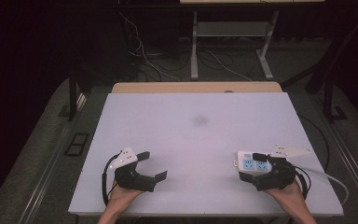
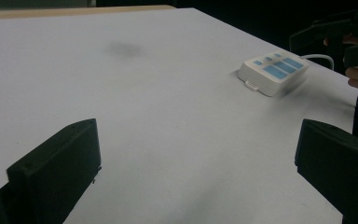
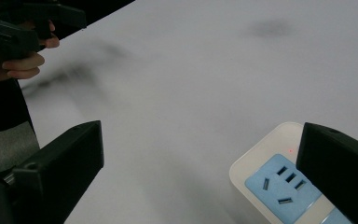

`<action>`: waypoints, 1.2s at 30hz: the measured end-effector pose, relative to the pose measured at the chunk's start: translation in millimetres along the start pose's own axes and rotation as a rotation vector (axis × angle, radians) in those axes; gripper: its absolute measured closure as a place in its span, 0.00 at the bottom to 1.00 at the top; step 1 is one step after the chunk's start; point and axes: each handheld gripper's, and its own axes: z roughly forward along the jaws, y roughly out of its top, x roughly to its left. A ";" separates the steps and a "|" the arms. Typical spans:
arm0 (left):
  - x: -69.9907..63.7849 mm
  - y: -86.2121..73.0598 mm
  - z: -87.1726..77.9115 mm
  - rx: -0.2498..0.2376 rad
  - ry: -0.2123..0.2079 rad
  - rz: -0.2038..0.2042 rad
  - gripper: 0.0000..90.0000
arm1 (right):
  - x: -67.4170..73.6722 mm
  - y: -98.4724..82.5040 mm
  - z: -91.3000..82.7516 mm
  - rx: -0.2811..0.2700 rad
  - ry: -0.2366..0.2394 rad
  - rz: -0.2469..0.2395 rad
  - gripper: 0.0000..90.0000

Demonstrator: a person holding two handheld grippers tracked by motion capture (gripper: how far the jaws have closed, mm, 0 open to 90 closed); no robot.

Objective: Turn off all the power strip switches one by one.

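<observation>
While both hands are resting low at the near edge of the table (image 1: 196,107), the findings are reading as follows.

Right gripper (image 1: 254,165): jaws are standing wide apart and gripping nothing.
Power strip (image 1: 253,162): it is lying flat on the table just ahead of the right gripper; in the right gripper view one jaw is overlapping its near corner, and contact there is hard to judge.
Left gripper (image 1: 153,164): jaws are spread wide, holding nothing, sitting well apart from the strip.
Cable (image 1: 328,176): white, trailing off beyond the right hand.
Risk: closing now is likely catching only a corner, so the strip is liable to pivot or skid; the cable could be dragging it askew.
</observation>
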 end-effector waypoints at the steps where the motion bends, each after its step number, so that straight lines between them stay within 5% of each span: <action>1: 0.2 -0.1 0.2 0.002 -0.001 0.001 0.00 | -0.1 0.0 0.0 0.000 0.002 0.000 0.01; 36: 2.7 -2.4 3.7 0.023 -0.027 -0.012 0.00 | -0.1 2.6 -2.0 0.035 -0.009 0.015 0.01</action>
